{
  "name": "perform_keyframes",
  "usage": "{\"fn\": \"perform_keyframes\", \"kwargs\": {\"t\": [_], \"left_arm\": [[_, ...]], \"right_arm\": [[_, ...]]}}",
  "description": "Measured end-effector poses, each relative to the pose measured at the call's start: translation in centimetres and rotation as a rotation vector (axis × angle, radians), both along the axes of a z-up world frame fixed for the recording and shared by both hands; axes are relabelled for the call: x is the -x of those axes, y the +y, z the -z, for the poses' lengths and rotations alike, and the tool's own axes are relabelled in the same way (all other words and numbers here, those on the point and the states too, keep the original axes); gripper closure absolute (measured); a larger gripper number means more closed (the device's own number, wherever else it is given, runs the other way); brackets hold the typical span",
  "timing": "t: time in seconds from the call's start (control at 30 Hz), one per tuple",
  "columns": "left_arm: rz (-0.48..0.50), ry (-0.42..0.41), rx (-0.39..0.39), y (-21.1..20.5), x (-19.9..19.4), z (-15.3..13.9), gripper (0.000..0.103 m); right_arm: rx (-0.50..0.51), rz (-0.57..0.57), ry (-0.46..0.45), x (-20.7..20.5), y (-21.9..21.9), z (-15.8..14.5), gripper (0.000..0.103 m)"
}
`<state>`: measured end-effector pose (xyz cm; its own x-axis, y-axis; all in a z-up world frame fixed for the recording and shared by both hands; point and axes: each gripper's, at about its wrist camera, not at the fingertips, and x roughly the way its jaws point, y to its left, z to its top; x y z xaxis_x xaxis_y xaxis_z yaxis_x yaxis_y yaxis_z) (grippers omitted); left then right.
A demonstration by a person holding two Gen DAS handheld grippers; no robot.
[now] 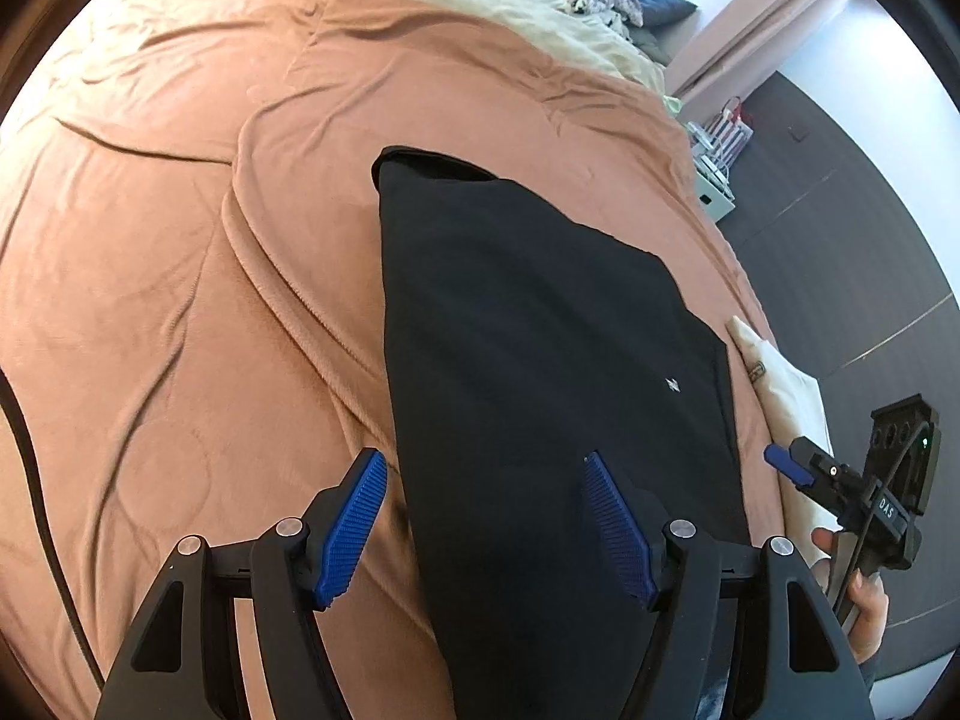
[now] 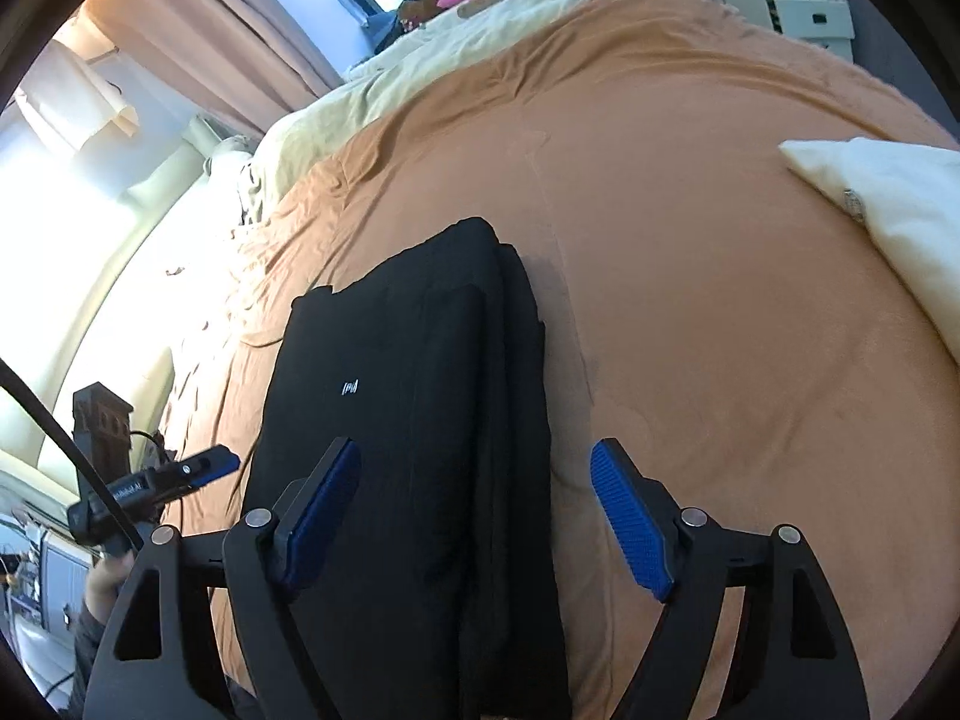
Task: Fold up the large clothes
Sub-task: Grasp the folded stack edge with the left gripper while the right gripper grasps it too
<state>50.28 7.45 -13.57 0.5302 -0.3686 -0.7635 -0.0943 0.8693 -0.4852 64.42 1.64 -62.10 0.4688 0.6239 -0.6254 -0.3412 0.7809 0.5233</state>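
The folded black garment point(image 1: 540, 360) is seen lying lengthwise on the bed's orange blanket point(image 1: 180, 240), running from bottom centre upward, beneath the left gripper point(image 1: 483, 525) and right gripper point(image 2: 477, 516), both held open and empty.

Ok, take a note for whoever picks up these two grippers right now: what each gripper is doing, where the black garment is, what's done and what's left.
Left gripper: open, nothing between its pads, hovering over the near end of the black garment.
Right gripper: open, also empty, above the same garment's right edge.
Garment: lying on the brown blanket as a long narrow strip, layers stacked along one side, small white logo facing up. A cream pillow sits apart to its right.
Done: lengthwise folds, it seems.
Left: probably fold the strip across its length, then smooth it.
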Motion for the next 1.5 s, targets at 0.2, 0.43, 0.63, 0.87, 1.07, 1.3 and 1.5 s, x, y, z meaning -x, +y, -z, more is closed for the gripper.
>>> {"fn": "perform_keyframes", "kwargs": {"t": [0.2, 0.43, 0.63, 0.87, 1.07, 1.3, 1.5], "left_arm": [[-0.008, -0.017, 0.016, 0.8, -1.7, 1.1, 0.033], [-0.003, -0.008, 0.056, 1.1, -3.4, 2.4, 0.033], [0.002, -0.006, 0.055, 0.6, -4.5, 3.2, 0.033], [-0.036, 0.012, 0.063, 1.2, -5.0, 4.0, 0.039], [-0.052, 0.006, 0.023, 0.8, -4.3, 2.3, 0.067], [-0.051, -0.054, 0.009, 0.3, -2.6, -1.0, 0.077], [-0.061, -0.133, 0.009, -0.3, 0.9, -5.2, 0.079]], "right_arm": [[-0.065, -0.069, 0.096, -4.9, 0.5, 2.5, 0.025], [-0.066, -0.136, 0.183, -10.5, 0.6, 5.1, 0.025], [-0.176, -0.186, 0.241, -13.1, -0.3, 6.9, 0.025], [-0.212, -0.257, 0.255, -15.1, -0.5, 7.5, 0.037], [-0.202, -0.26, 0.22, -14.4, -1.3, 6.4, 0.083], [-0.188, -0.264, 0.104, -10.3, -1.9, 2.0, 0.089], [-0.203, -0.258, 0.011, -5.0, -4.2, -1.8, 0.089]]}}
